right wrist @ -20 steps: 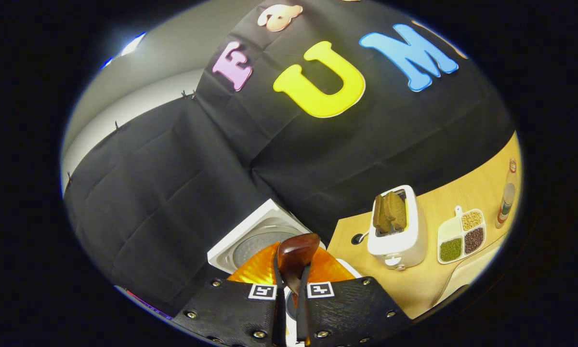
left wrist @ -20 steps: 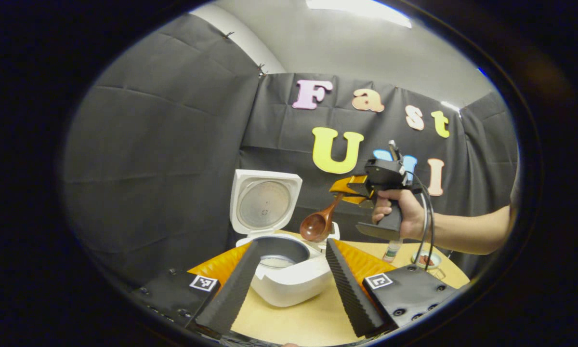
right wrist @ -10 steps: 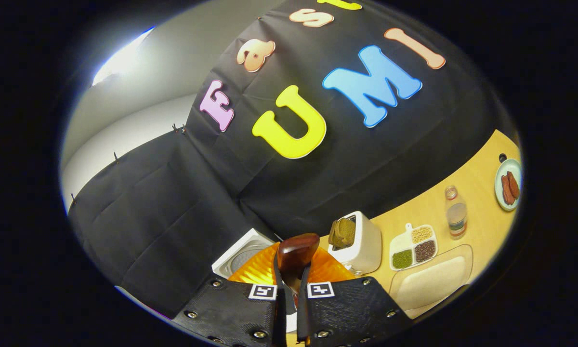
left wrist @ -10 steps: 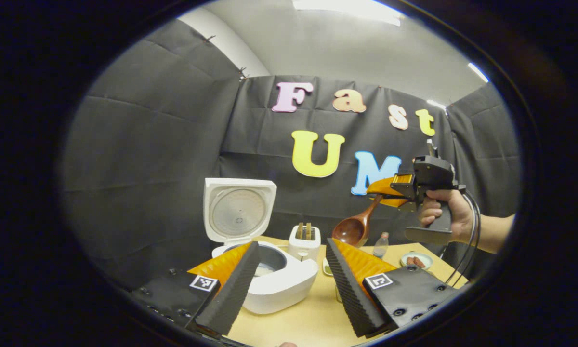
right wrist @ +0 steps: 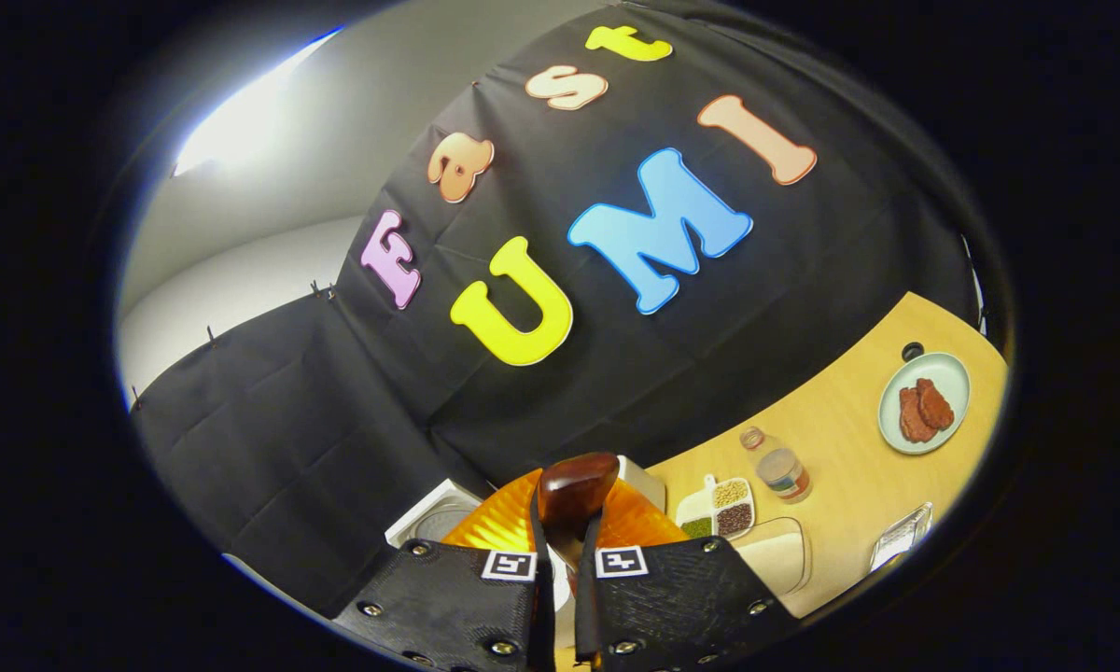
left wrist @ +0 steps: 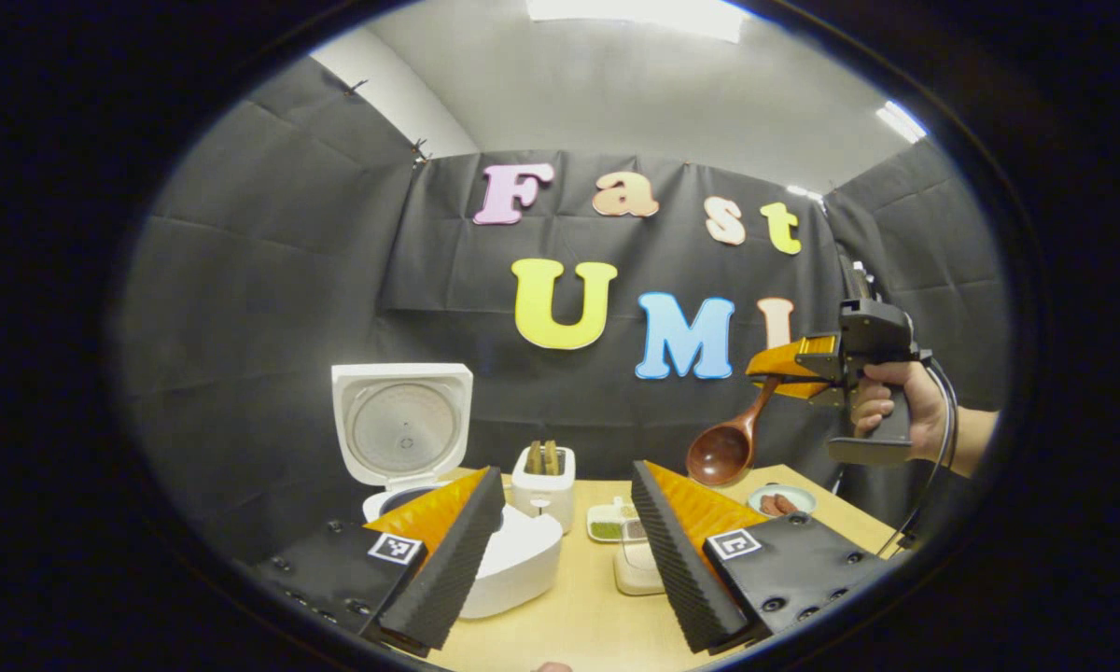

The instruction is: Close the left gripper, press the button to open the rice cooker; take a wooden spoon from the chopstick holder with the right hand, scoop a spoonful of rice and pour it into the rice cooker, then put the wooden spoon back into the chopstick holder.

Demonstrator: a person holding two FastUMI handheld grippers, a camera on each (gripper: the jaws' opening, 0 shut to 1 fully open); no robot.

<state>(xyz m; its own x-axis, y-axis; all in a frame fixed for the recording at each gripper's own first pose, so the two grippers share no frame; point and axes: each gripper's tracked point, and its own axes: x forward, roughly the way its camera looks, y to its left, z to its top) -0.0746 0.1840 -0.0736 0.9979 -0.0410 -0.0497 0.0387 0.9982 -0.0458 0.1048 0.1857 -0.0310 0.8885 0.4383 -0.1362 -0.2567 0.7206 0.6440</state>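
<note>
No readable text, brand, number on any object. Square black-and-white coded markers sat on left gripper (left wrist: 560, 551) finger plates and on right gripper (right wrist: 560, 579) plates: patterns only, no legible characters. Bottle (right wrist: 780, 467) on desk (right wrist: 859, 467) carried label, too small to read. Rice cooker (left wrist: 485, 551) body showed no legible marking.

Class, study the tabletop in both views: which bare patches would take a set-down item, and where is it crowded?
Bare table lies between the bottle and the meat plate, and in front of the rice cooker near the left gripper. It is crowded where toaster, divided grain dish and rice tray cluster beside the cooker.
</note>
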